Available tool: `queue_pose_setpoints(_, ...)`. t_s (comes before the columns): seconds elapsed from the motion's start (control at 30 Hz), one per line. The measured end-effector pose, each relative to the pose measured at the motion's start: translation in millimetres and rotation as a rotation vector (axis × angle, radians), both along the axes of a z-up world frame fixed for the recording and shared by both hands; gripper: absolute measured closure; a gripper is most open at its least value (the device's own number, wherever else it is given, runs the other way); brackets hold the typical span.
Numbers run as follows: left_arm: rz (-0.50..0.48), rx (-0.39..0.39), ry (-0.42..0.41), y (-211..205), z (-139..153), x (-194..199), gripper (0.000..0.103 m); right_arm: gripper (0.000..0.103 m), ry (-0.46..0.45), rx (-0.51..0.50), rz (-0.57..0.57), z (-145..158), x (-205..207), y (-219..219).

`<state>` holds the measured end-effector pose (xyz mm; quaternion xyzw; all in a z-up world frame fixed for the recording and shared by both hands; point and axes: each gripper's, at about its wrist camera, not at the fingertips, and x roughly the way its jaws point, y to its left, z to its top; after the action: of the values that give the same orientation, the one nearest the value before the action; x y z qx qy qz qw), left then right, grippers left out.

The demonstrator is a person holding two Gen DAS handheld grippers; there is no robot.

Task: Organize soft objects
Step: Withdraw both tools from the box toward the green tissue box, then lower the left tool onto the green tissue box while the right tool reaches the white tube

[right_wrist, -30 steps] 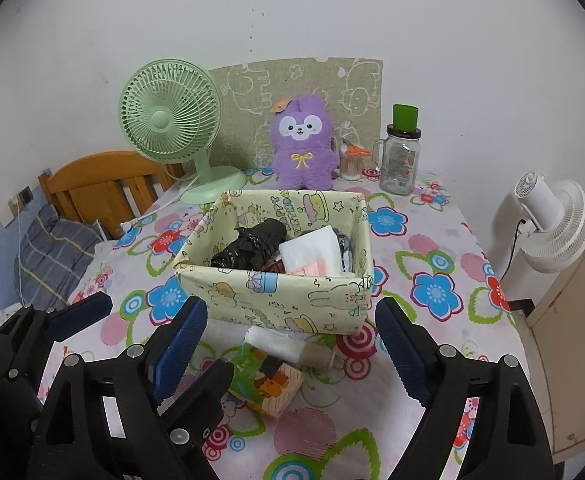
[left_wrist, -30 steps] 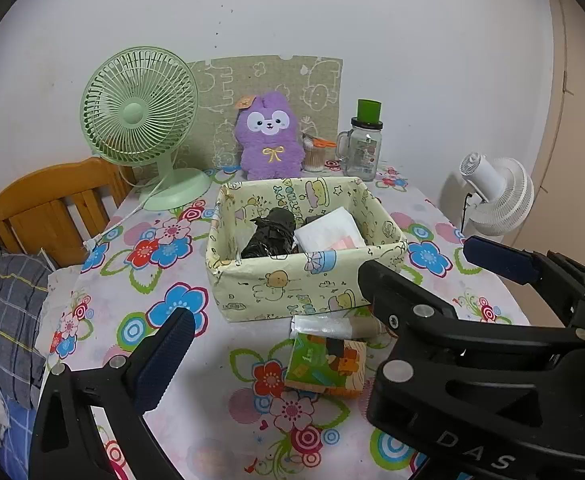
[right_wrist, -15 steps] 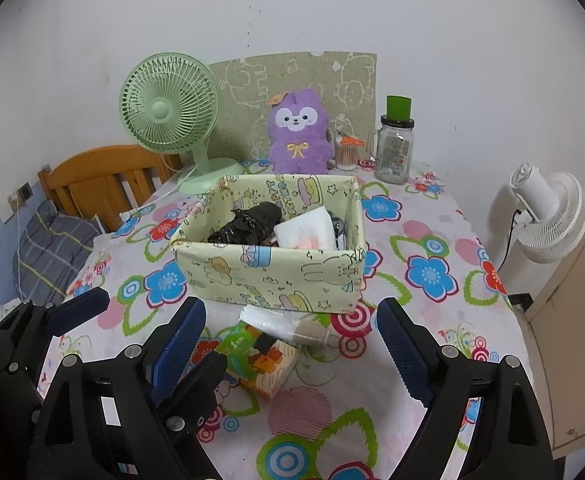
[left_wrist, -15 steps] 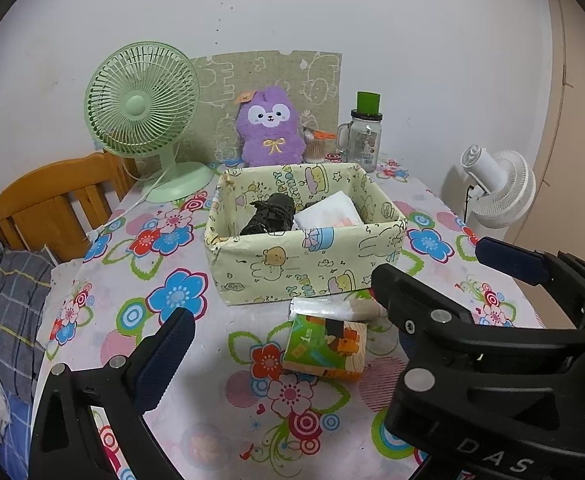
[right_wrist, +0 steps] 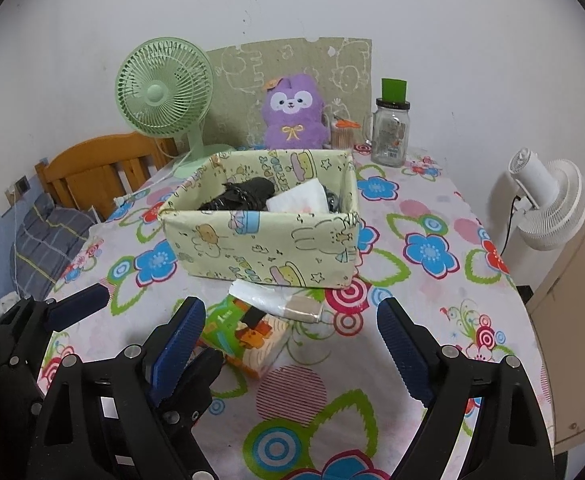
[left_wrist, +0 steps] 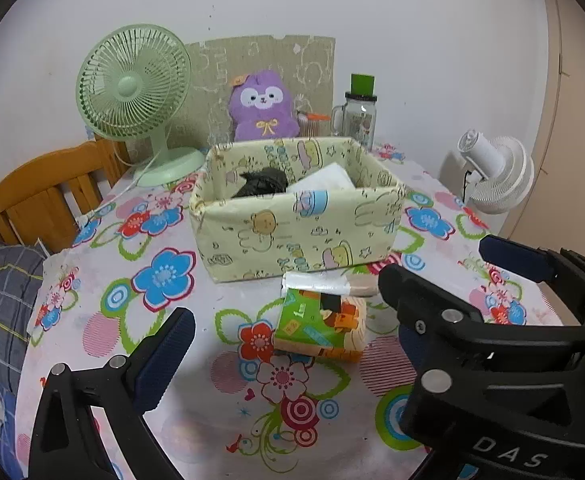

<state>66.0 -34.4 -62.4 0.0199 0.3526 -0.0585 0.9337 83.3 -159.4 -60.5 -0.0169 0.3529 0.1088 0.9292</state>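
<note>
- Tissue pack, one, green and orange, lies flat on the table just in front of the fabric basket; I read its long axis as running roughly left to right in my left wrist view.
- One clear-wrapped roll lies across the pack's far edge, touching the pack and close against the basket's front wall, long axis also left to right, its tan end toward the right.
- One basket, holding a black bundle and a white folded item.
- Two grippers: my left gripper has its jaws wide apart, holding nothing, the pack between and ahead of them.
- My right gripper also has its jaws wide apart and empty, with pack and roll just ahead.
- One purple plush sits upright behind the basket, facing me.
- Further out: one green fan, one glass jar, one white fan off the table's right edge.
</note>
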Motion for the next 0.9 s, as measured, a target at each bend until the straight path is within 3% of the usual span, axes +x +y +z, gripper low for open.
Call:
queue_pose_setpoints(0.27,-0.013,0.017,0.039,-3.4,-20.6,7.4,0.0,0.013,0.01,0.033,-0.023,-19.4,6.1,-9.1)
queue_pose_setpoints(0.9,-0.073,0.036,0.094,-11.8,-59.1,31.2,0.0,0.013,0.077,0.002,-0.052,-61.2,25.3,-16.9)
